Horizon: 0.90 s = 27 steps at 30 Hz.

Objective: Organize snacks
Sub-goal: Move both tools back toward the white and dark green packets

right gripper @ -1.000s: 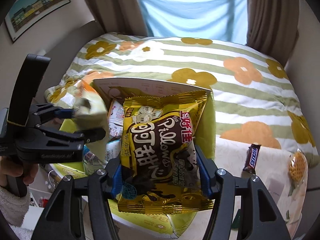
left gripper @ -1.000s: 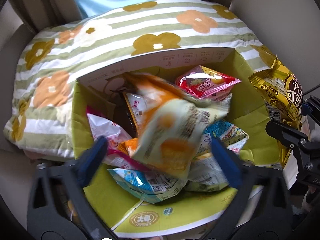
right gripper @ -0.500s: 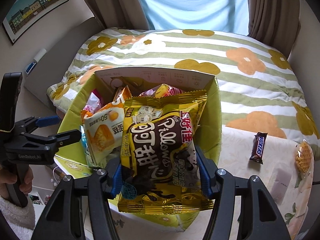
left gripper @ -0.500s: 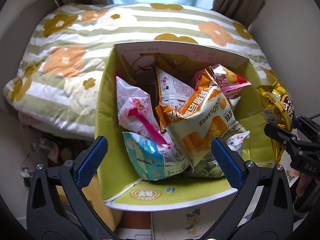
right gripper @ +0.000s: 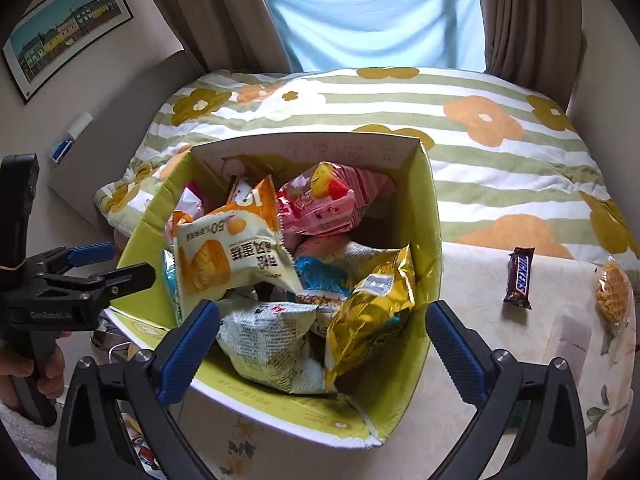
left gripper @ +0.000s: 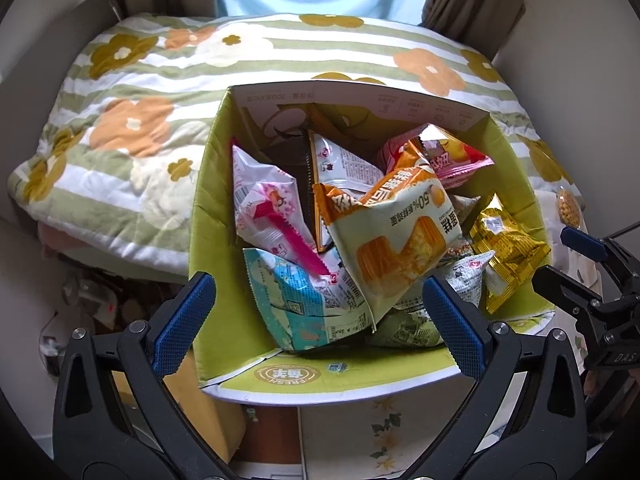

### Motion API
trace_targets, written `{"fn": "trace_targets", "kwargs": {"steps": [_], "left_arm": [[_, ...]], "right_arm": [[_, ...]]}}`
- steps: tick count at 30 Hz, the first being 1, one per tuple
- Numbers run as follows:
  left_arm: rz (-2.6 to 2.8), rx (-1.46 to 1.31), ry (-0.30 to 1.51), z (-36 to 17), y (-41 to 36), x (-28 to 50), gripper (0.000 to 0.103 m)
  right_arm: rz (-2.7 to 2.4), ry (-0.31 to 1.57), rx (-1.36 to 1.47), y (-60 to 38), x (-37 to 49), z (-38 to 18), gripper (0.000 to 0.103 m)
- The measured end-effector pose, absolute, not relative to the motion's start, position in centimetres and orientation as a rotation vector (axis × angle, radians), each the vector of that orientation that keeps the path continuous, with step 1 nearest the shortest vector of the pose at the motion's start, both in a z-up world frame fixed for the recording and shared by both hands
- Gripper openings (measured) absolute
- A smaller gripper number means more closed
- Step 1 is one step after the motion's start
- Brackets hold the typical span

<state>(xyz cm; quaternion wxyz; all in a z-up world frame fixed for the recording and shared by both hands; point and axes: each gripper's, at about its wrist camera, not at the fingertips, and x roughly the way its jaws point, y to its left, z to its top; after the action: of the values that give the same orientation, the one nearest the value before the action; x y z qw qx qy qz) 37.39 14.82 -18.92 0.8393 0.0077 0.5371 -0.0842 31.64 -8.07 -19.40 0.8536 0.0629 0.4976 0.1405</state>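
Box (right gripper: pixel 424 216) is lime green inside with a white printed back flap. Quilt (right gripper: pixel 500 168) has green and white stripes with orange, mustard and cream flowers. Cake bag (left gripper: pixel 400 236) is orange and cream, chip bag (right gripper: pixel 372 312) shiny gold, candy bar (right gripper: pixel 519 278) brown. Gripper pads (left gripper: pixel 184 316) are blue on black.

— The tools? Black plastic frames; blue ribbed pads (left gripper: pixel 182 316) on the fingers; silver screws; white lettering on the left gripper (right gripper: pixel 108 266).
— The person? Bare hand (right gripper: pixel 28 376); fuzzy white sleeve.
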Motion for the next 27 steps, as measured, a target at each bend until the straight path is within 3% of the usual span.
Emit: {"fn": "trace_targets", "kwargs": {"steps": [15, 27], "left_arm": [[-0.309, 0.046, 1.057, -16.0, 9.2, 35.4, 0.103], [-0.327, 0.038, 1.009, -14.1, -2.8, 31.4, 0.103]], "right_arm": [[0.137, 0.976, 0.172, -14.1, 28.8, -15.4, 0.102], [0.099, 0.937, 0.09, -26.3, 26.6, -12.6, 0.102]]}}
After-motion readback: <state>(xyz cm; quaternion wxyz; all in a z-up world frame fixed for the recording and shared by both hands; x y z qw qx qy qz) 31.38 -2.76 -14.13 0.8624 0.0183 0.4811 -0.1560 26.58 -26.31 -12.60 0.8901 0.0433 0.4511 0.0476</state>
